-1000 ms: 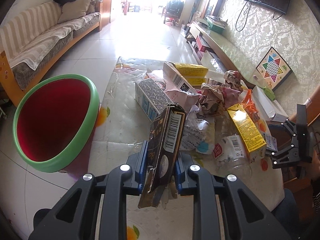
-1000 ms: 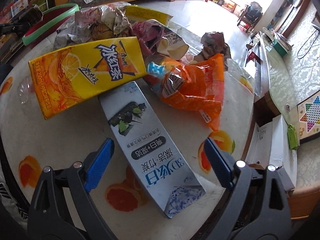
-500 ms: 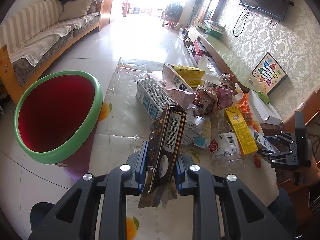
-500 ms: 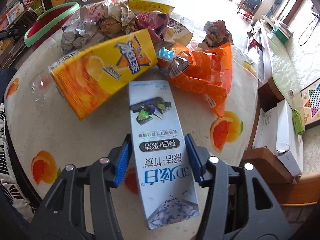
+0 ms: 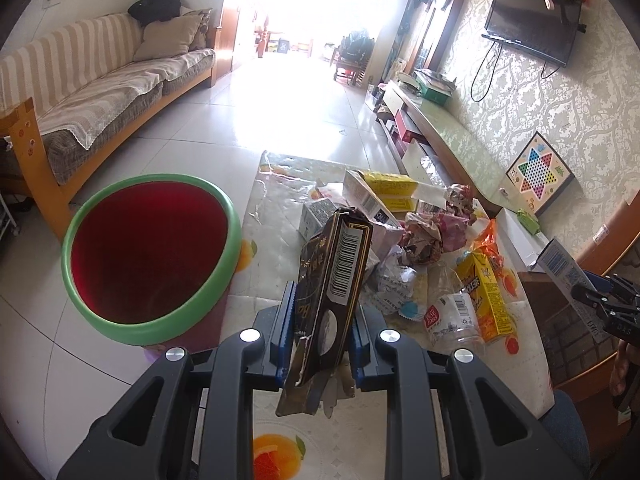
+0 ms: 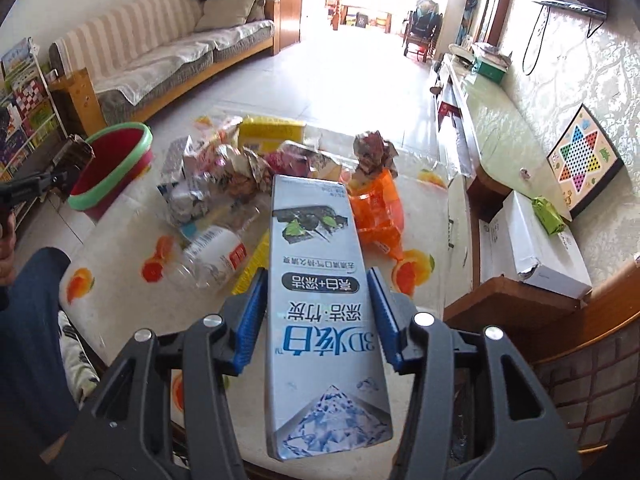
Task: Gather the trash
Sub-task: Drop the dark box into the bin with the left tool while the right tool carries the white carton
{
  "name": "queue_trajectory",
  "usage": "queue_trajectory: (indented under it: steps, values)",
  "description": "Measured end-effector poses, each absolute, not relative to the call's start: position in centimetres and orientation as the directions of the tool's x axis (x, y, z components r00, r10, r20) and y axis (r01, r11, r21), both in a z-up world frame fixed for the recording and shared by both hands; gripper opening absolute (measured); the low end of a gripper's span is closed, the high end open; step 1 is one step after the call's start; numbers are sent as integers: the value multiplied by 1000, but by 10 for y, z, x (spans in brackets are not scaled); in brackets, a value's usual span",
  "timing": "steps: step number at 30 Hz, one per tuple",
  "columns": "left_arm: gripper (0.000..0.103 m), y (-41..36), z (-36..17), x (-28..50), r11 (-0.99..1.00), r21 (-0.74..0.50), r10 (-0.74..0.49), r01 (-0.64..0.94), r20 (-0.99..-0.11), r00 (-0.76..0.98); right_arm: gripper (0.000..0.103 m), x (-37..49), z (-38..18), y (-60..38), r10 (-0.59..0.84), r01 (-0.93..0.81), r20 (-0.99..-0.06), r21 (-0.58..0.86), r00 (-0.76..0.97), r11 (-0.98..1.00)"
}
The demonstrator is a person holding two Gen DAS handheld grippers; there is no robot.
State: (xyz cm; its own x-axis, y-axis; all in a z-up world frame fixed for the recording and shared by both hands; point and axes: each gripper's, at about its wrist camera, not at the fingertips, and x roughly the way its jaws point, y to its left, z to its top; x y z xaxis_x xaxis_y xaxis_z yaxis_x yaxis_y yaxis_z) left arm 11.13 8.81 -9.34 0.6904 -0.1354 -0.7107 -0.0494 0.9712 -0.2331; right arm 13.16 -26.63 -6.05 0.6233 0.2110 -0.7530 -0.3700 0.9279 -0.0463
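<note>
My left gripper (image 5: 320, 320) is shut on a dark brown carton (image 5: 332, 280) with a barcode, held upright above the table's near edge. The red bin with a green rim (image 5: 148, 252) stands on the floor just left of it. My right gripper (image 6: 316, 300) is shut on a long grey-blue toothpaste box (image 6: 320, 300) and holds it lifted above the table. That box also shows at the right edge of the left wrist view (image 5: 560, 268). The bin shows small at the left of the right wrist view (image 6: 112, 168).
A table with an orange-print cloth (image 5: 280, 448) holds a trash pile: a yellow juice carton (image 5: 484, 296), a clear plastic bottle (image 5: 452, 316), an orange wrapper (image 6: 376, 208), crumpled paper (image 5: 424, 236) and boxes. A sofa (image 5: 100, 100) stands left, a low cabinet (image 5: 448, 136) right.
My right gripper closed on the toothpaste box and lifted it off the table. My left gripper rose and drew back a little with the brown carton still held.
</note>
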Motion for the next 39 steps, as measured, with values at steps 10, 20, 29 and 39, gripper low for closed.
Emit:
queue_trajectory:
  steps: [10,20,29,39]
  values:
    - [21,180,-69,142,968,-178,8,-176,-681,733,49,137,-40,-182,334,-455,-680,1,653,891]
    - [29,233,-99,183,961,-153,47,-231,-733,679,49,138,-45,-132,364,-503,-692,2,623,864]
    - [80,242,-88,166,957,-146,80,-252,-702,708,49,150,-49,-91,407,-538,-694,34,594,842]
    - [95,272,-67,128,944,-131,140,-303,-673,727,49,178,-58,2,508,-624,-682,98,526,776]
